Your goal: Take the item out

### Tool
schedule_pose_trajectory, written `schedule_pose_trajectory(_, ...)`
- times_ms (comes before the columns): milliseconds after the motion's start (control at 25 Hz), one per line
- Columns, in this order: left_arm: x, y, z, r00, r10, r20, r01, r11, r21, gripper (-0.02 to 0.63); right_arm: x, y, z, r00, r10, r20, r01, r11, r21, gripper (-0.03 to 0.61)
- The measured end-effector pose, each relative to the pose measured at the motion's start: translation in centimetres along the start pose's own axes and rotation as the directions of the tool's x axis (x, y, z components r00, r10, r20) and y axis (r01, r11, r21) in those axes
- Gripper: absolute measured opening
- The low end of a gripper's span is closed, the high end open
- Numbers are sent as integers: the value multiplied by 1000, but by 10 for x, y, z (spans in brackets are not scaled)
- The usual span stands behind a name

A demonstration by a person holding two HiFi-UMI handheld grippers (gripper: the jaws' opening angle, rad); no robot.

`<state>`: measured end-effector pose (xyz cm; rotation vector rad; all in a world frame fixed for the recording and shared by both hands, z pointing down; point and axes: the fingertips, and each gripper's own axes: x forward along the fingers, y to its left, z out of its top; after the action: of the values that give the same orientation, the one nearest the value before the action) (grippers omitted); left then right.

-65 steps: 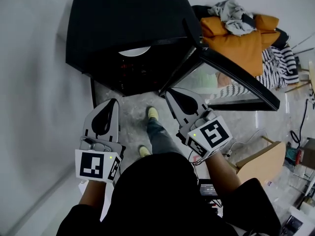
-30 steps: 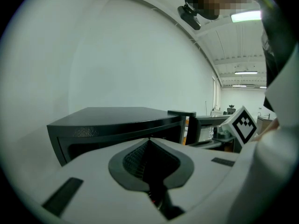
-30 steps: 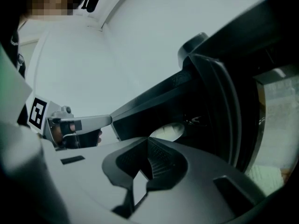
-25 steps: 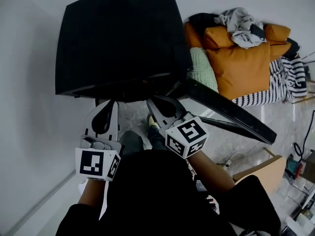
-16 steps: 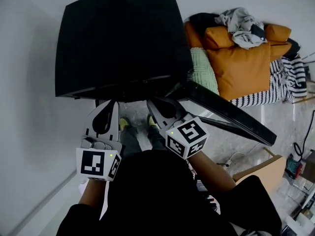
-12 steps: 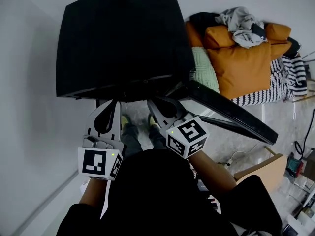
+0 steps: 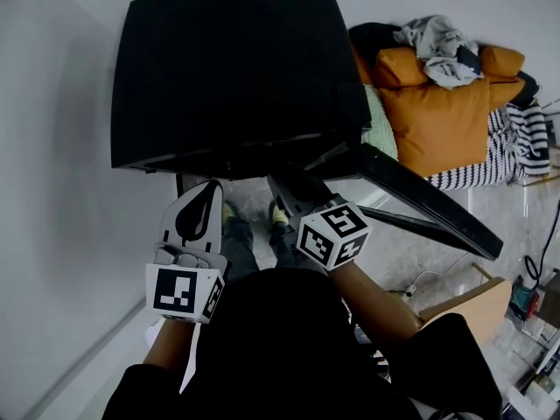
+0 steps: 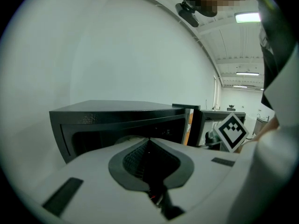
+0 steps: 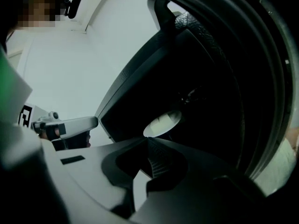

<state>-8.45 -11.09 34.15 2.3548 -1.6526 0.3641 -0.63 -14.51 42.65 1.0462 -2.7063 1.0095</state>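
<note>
A black oven (image 7: 236,68) stands in front of me, and its door (image 7: 420,204) hangs open to the right. A white plate (image 9: 162,123) lies inside the dark cavity, also showing pale in the left gripper view (image 8: 129,139). My right gripper (image 7: 282,185) is shut and empty, its tips at the mouth of the cavity just short of the plate (image 9: 148,141). The left gripper (image 7: 213,185) is shut on nothing and hangs level in front of the oven's left half (image 8: 149,139). From the head view the oven's top hides the plate.
Orange sofa cushions (image 7: 437,103) with a heap of clothes (image 7: 437,42) and a striped cloth (image 7: 507,147) lie right of the door. A white wall (image 7: 52,147) runs along the left. A wooden piece (image 7: 472,300) stands at lower right. The person's feet (image 7: 229,213) are below the oven.
The right gripper has moved left and forward from beside the door to the cavity's mouth. The head has come closer, so the oven's top now hides the plate. The left gripper barely moved.
</note>
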Motion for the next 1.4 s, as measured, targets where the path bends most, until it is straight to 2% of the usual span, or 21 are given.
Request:
schedule_pose_trajectory(160, -4, 8, -3, 1000, 4, -3, -4, 1000, 0, 8, 13, -1, -4, 1000, 1, 27, -4, 995, 97, 5)
schedule_pose_trajectory(200, -4, 10, -3, 1000, 5, -4, -5, 1000, -1, 8, 16, 0, -5, 999, 12, 35, -17, 991, 129, 21)
schedule_pose_trajectory(320, -4, 16, -5, 1000, 6, -7, -6, 1000, -5, 8, 27, -2, -7, 998, 29, 58, -41, 975, 217, 38)
schedule_pose_trajectory(440, -4, 22, -8, 1000, 4, -13, -4, 1000, -13, 8, 36, -7, -10, 998, 19, 68, -38, 956, 291, 74)
schedule_pose_trajectory(640, -1, 29, -16, 999, -13, -31, 12, 999, -31, 8, 48, -17, -13, 997, -8, 77, -23, 924, 383, 95)
schedule_pose_trajectory(840, 1, 33, -21, 998, -53, -37, 52, 998, -38, 8, 57, -26, -12, 992, -49, 118, -18, 861, 509, 115)
schedule_pose_trajectory(1080, 1, 38, -26, 993, -107, -47, 105, 994, -35, 8, 69, -43, -10, 981, -112, 159, -10, 787, 617, 133)
schedule_pose_trajectory(1400, 5, 48, -34, 985, -159, -61, 158, 987, -23, 8, 84, -50, -7, 973, -133, 191, -33, 732, 680, 141)
